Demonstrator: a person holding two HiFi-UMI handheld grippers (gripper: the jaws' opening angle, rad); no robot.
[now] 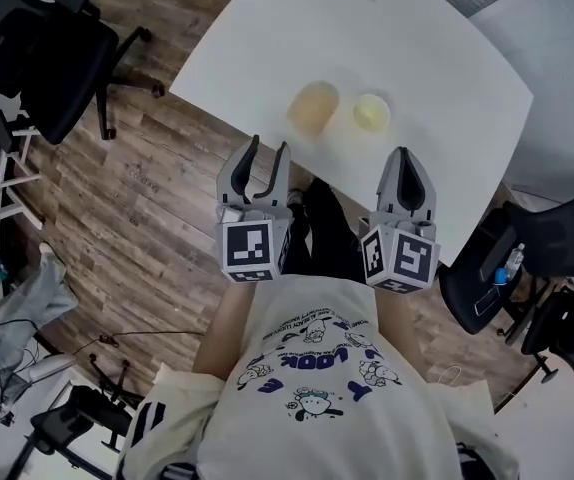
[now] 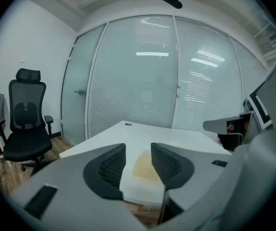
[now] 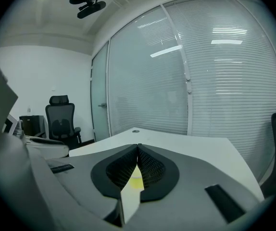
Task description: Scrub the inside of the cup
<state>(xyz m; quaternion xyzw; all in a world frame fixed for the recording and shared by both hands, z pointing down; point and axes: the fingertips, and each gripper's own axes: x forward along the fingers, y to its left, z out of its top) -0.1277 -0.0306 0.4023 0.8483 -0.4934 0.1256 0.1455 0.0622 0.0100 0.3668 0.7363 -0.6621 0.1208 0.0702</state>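
Note:
A pale amber cup (image 1: 313, 108) stands near the front edge of the white table (image 1: 417, 38). Just to its right lies a small round yellow object (image 1: 371, 113); I cannot tell what it is. My left gripper (image 1: 268, 144) hovers over the floor short of the table edge, open and empty, in line with the cup. In the left gripper view the cup (image 2: 145, 165) shows through the gap of that gripper (image 2: 138, 146). My right gripper (image 1: 404, 152) is shut with nothing in it, just short of the yellow object. That object (image 3: 135, 182) peeks out below the shut right gripper (image 3: 138, 147).
A black office chair (image 1: 47, 58) stands on the wooden floor (image 1: 157, 208) at the left, another black chair (image 1: 537, 248) at the right with a small bottle (image 1: 512, 263) by it. Beyond the table is a glass wall with blinds (image 2: 143, 76).

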